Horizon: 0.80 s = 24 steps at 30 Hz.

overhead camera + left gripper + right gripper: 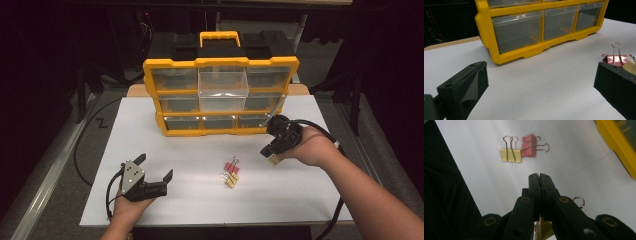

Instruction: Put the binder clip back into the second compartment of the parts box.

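Yellow metal binder clip (pixel 274 159) hangs pinched beneath the right gripper (pixel 276 148), whose jaws are pressed together on it and tilted down toward the white table (pixel 200 200), the clip's long axis running along the jaws, while the left gripper (pixel 154 168) rests low with its jaws spread wide.

the yellow clip (pixel 543 230) is mostly hidden behind the right gripper (pixel 539 176) jaws; the pink clip (pixel 614 59) is partly covered by the left gripper (pixel 539 82) jaw.
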Motion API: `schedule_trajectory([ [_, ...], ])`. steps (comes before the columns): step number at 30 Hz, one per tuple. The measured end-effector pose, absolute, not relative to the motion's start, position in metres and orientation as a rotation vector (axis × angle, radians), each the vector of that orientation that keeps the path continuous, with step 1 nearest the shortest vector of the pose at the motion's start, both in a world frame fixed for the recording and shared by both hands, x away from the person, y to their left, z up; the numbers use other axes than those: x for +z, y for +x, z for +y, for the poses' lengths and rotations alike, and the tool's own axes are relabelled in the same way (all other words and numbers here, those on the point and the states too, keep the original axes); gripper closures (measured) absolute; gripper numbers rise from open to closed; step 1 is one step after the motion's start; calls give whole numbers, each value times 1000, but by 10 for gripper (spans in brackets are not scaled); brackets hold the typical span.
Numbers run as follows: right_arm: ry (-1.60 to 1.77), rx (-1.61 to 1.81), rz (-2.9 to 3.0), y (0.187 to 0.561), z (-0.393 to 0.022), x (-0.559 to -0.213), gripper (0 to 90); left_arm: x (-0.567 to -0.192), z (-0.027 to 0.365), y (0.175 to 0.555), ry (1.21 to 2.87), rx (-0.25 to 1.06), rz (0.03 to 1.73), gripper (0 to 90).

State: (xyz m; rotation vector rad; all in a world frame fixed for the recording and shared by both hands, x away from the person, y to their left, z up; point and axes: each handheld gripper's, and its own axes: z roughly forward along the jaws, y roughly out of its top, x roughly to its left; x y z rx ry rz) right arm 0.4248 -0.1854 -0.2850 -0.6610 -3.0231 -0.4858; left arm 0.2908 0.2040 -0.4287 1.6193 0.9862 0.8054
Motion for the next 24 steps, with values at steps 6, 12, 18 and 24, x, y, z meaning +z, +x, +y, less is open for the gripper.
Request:
schedule_trajectory([
  [6,-639,-497,-3024,429,-184,-268,900,-428,205,290,1620,807,984,3],
  [12,-612,-488,-3031,429,-181,-252,900,-428,205,290,1616,807,984,3],
  [18,-588,-518,-3024,431,-178,-236,900,-428,206,290,1616,807,982,3],
  [24,-583,-547,-3023,434,-177,-220,900,-427,207,289,1611,808,984,3],
])
